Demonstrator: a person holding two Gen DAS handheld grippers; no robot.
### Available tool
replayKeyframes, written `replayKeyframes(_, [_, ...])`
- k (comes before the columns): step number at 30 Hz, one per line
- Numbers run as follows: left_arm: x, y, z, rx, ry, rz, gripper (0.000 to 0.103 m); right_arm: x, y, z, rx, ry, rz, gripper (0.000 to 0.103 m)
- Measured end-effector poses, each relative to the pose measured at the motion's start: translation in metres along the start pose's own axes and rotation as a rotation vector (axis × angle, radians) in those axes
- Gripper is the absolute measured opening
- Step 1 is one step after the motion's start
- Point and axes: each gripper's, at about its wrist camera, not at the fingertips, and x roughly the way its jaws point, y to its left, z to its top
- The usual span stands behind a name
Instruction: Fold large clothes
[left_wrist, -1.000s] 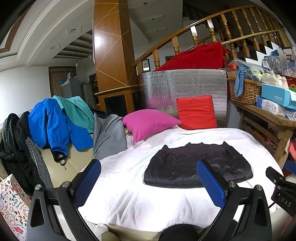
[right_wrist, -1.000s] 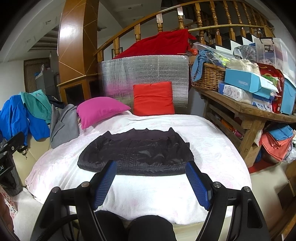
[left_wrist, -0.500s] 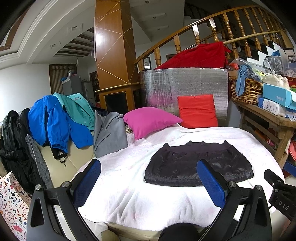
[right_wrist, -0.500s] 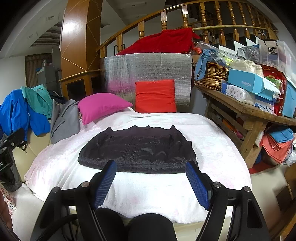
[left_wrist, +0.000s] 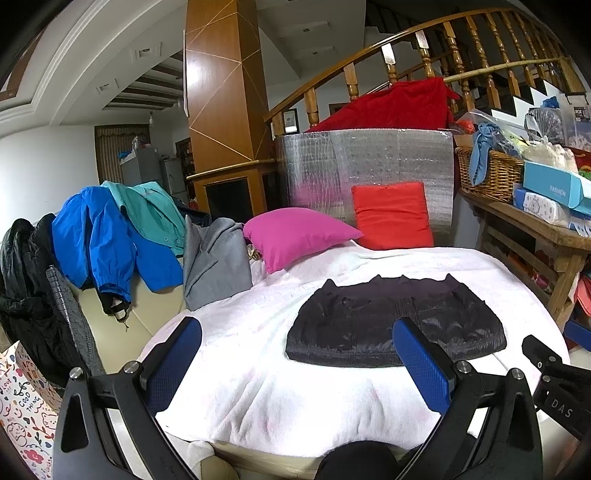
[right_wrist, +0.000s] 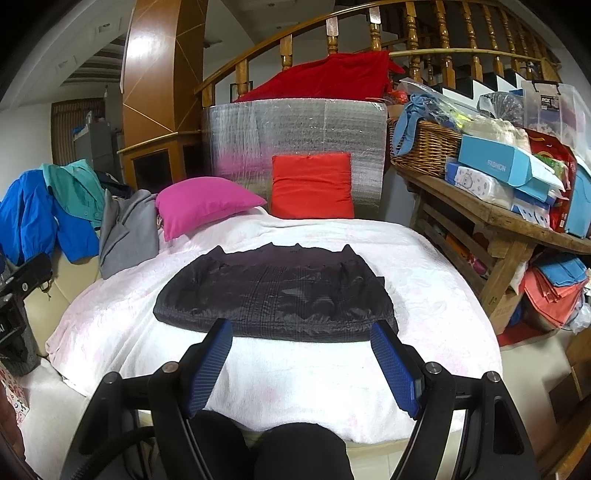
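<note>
Both tongs, left gripper (left_wrist: 297, 345) & right gripper (right_wrist: 301, 349), released, empty; nothing changed; black jacket (right_wrist: 275, 293) lies folded at frame centre, prob. done.

Black quilted jacket (right_wrist: 275, 291), folded into a flat rectangle, on white blanket (right_wrist: 295, 373).

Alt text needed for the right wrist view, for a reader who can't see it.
A folded black quilted jacket lies flat on a white blanket, just beyond the open, empty right gripper. Behind it sit a magenta pillow and a red cushion; a cluttered wooden table stands to the right.
</note>
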Motion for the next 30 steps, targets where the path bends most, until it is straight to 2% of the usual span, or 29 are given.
replayKeyframes(21, [0.031,-0.002,0.007,-0.013,0.058,0.015,0.103,0.016,-0.007,0.025,0.001,-0.034,-0.011,0.08])
replayKeyframes(30, [0.046,-0.005,0.008,-0.004,0.08,0.021,0.103,0.037,-0.008,0.026,0.004,0.007,-0.006,0.08])
